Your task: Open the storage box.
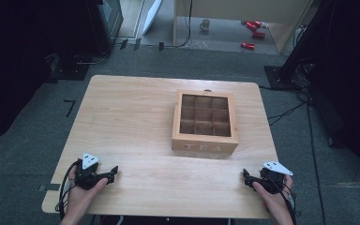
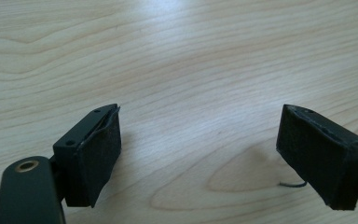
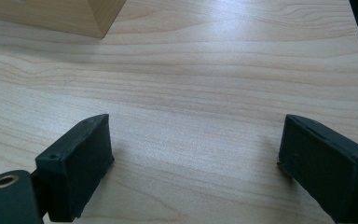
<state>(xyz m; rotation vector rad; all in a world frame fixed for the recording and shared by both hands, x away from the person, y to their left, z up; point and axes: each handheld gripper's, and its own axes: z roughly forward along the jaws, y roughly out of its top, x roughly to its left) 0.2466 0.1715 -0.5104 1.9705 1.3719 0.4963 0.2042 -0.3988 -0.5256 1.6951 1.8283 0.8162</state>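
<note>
Tea box (image 1: pixel 205 123) sits on the table (image 1: pixel 131 117), right of centre and toward the far half, its glass lid closed over a grid of empty-looking compartments and the word TEA on the near wall. It is close to square, slightly longer front to back as seen from above, with its sides roughly in line with the table edges.

Both grippers rest low at the near edge, well apart from the box and from each other. The left gripper (image 1: pixel 114 172) lies at the near left, pointing right across the table; its jaws stand wide with nothing between them, just bare wood in the left gripper view (image 2: pixel 200 140). The right gripper (image 1: pixel 245 176) lies at the near right, pointing left, jaws likewise wide and empty (image 3: pixel 196 154).

The box lies forward and to the left of the right gripper, and a corner of it (image 3: pixel 74 16) shows at the top left of the right gripper view. The right hand is the nearer one; the left would have to cross more table to reach it.
</note>
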